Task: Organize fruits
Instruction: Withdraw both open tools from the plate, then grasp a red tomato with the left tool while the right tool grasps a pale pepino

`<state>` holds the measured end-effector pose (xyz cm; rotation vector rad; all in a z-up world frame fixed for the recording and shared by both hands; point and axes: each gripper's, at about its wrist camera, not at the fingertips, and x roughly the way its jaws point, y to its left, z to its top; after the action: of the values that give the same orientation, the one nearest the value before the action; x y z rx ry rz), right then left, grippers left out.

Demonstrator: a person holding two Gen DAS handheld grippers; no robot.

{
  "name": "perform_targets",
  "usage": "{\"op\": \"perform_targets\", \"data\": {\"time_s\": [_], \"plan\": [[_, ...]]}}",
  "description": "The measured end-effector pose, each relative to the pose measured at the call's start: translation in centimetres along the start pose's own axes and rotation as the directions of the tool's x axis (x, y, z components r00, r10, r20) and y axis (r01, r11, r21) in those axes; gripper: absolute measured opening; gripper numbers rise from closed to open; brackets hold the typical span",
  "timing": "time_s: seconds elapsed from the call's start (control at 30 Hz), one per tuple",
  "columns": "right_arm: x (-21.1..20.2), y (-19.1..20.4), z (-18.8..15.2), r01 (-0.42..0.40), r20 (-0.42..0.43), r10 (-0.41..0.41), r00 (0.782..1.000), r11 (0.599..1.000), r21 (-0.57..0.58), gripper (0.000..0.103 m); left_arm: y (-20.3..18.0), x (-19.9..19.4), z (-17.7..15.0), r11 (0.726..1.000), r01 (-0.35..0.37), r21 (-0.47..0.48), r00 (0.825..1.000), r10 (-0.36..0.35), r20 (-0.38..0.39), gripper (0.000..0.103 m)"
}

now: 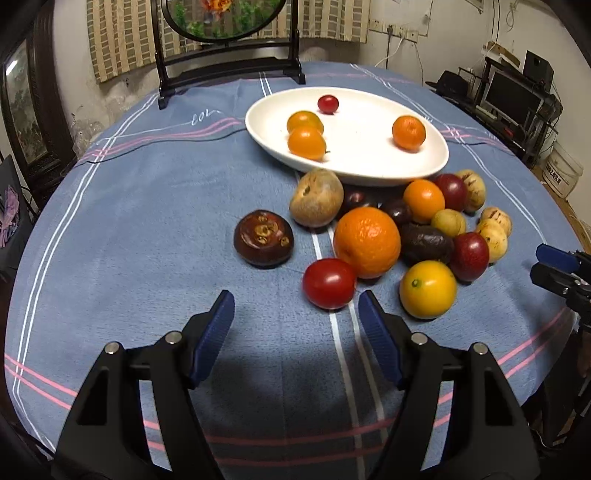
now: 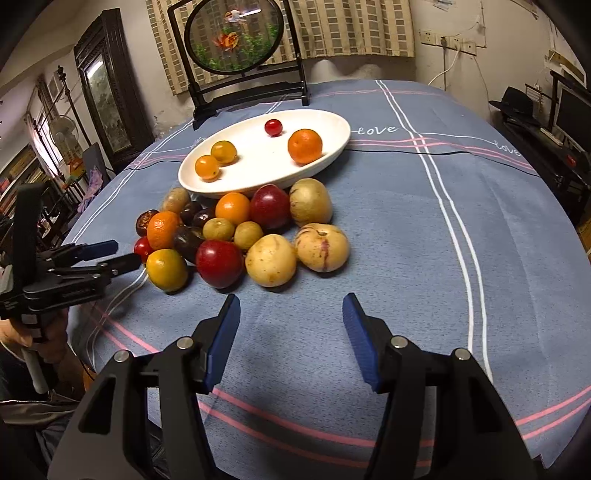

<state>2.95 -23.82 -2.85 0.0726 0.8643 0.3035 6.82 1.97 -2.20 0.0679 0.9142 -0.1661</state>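
In the left wrist view, the right gripper (image 1: pixel 554 267) is cut off at the right edge, so its far finger is lost. The oval plate (image 1: pixel 436 162) hides the tops of the dark plums (image 1: pixel 356 199) behind its near rim. The round screen (image 1: pixel 225 18) is cropped at the top. In the right wrist view, the person's hand (image 2: pixel 22 338) at lower left is partly behind the left gripper (image 2: pixel 122 253). The dark fruit (image 2: pixel 146 221) is half-hidden by a mandarin (image 2: pixel 162 229).

Blue striped tablecloth (image 2: pixel 424 229); white plate (image 2: pixel 332 146), fruit pile (image 2: pixel 243 232), framed screen (image 2: pixel 236 40).
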Motion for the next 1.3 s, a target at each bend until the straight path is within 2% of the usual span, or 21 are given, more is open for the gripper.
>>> {"op": "perform_targets", "data": {"time_s": [0.23, 0.33, 0.43, 0.53, 0.6, 0.63, 0.73, 0.87, 1.1, 1.3], "plan": [[0.8, -0.2, 0.1, -0.002, -0.017, 0.002, 1.000, 1.000, 0.002, 0.059, -0.5, 2.0, 0.3, 1.000, 0.011, 0.013, 0.999, -0.010, -0.031, 0.071], [0.9, -0.4, 0.1, 0.002, -0.021, -0.002, 1.000, 1.000, 0.006, 0.059, -0.8, 2.4, 0.4, 1.000, 0.002, 0.023, 1.000, -0.001, -0.019, 0.071], [0.9, -0.5, 0.2, 0.005, -0.023, -0.005, 1.000, 1.000, 0.009, 0.059, -1.0, 2.6, 0.8, 1.000, 0.017, 0.023, 1.000, -0.017, -0.022, 0.067], [1.0, -0.3, 0.2, 0.000, -0.023, 0.001, 1.000, 1.000, 0.006, 0.059, -1.2, 2.6, 1.1, 1.000, 0.019, 0.009, 1.000, -0.018, -0.021, 0.057], [1.0, -0.1, 0.3, -0.002, -0.024, 0.002, 1.000, 1.000, 0.001, 0.059, -1.0, 2.5, 1.1, 0.999, 0.035, -0.001, 0.999, -0.035, -0.013, 0.035], [0.9, 0.0, 0.3, 0.000, -0.023, 0.000, 1.000, 1.000, -0.002, 0.059, -1.0, 2.4, 1.1, 0.998, 0.059, -0.004, 0.998, -0.059, -0.015, 0.032], [0.8, -0.2, 0.7, 0.032, -0.016, -0.032, 0.999, 0.999, -0.009, 0.059, -0.8, 2.2, 0.9, 0.997, 0.072, -0.015, 0.997, -0.072, -0.017, 0.032], [1.0, -0.9, 1.1, 0.148, -0.012, -0.149, 0.989, 0.988, -0.035, 0.059, -0.3, 1.7, 0.8, 0.995, 0.090, -0.032, 0.996, -0.090, -0.014, 0.032], [3.0, -1.3, 1.4, 0.182, -0.064, -0.188, 0.980, 0.979, -0.091, 0.059, -0.1, 1.9, 0.6, 0.996, 0.084, -0.040, 0.996, -0.085, -0.023, 0.032], [4.5, -0.8, 3.3, 0.197, -0.054, -0.206, 0.977, 0.971, -0.134, 0.058, -0.1, 2.0, 0.7, 0.996, 0.087, -0.037, 0.996, -0.088, -0.022, 0.032]]}}
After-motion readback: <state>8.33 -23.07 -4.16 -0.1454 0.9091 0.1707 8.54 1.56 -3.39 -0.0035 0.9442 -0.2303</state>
